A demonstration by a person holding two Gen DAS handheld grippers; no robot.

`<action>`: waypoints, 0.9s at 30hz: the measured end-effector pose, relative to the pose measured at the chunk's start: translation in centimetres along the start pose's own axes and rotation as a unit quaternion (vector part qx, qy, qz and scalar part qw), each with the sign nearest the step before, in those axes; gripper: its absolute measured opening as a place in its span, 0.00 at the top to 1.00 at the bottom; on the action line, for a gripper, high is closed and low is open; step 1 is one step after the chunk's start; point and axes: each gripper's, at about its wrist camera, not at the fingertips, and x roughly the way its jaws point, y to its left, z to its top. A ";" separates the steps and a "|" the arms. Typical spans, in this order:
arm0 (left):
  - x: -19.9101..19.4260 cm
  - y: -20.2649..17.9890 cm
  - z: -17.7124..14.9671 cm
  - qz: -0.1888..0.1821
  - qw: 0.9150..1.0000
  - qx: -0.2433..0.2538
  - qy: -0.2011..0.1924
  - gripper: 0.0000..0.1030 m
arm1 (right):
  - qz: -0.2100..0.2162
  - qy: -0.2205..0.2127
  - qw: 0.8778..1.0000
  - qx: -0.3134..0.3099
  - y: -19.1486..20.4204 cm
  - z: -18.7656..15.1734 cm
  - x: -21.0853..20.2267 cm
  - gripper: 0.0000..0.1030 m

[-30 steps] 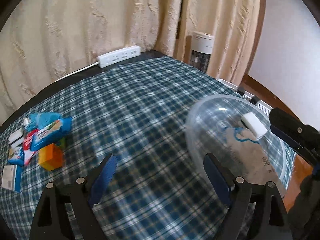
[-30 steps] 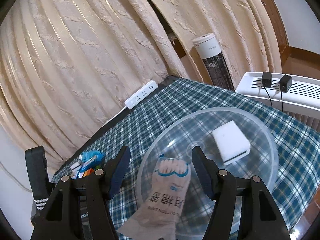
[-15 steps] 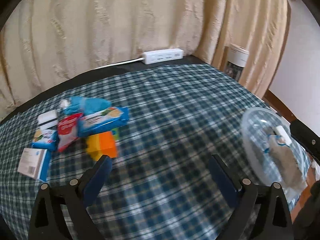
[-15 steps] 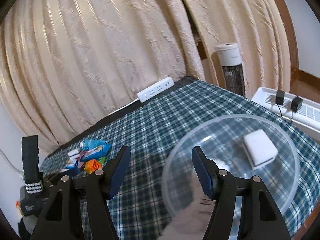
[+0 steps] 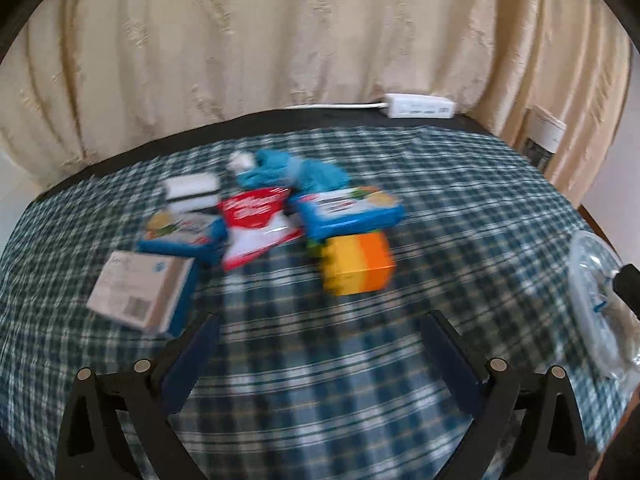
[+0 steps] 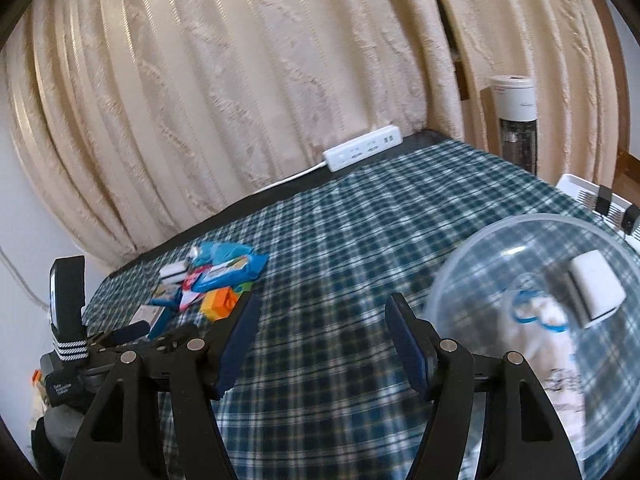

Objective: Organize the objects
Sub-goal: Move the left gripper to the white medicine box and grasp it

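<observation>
Progress: partial. The clear plastic bowl [image 6: 536,320] already holds two items, a white block [image 6: 596,288] against its wall and a pale printed pouch [image 6: 540,328] lying in its bottom. The greater part of the work appears outstanding: a pile of small goods [image 5: 272,216] remains loose on the checked surface [image 5: 360,360], well apart from the bowl. In the pile are an orange and yellow block [image 5: 358,264], a blue biscuit packet [image 5: 348,210] resting partly over it, a red and white sachet [image 5: 256,224], a crumpled blue wrapper [image 5: 296,172], a white box with a barcode [image 5: 140,288] nearest the camera, and further small packs too blurred to identify.

Left tongs [image 5: 320,360]: the jaws have just been opening and stand wide apart with nothing between them, aimed at the cloth just short of the pile. Right tongs [image 6: 320,340]: jaws part open, empty, over bare cloth beside the bowl.

Clearances: the stretch of cloth between pile and bowl is bare, giving a free carrying path. The bowl sits close to the surface's right-hand edge, so a nudge there risks pushing it off. At the far edge lies a white power strip [image 5: 420,106] with its cable, backed by the curtain [image 5: 280,40]; neither obstructs the pile. The barcode box lies near the left margin.
</observation>
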 end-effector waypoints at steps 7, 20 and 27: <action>0.6 4.3 -0.6 0.032 0.999 -0.040 0.013 0.01 | 0.014 0.022 1.000 -0.008 1.9 -0.8 1.7 0.35; 1.5 9.4 -1.4 0.120 0.989 -0.089 0.013 0.01 | 0.032 0.058 0.998 -0.023 4.3 -1.9 4.4 0.35; 2.3 10.4 -1.6 0.135 0.986 -0.096 0.024 0.01 | 0.038 0.071 0.996 -0.028 5.1 -2.2 5.4 0.35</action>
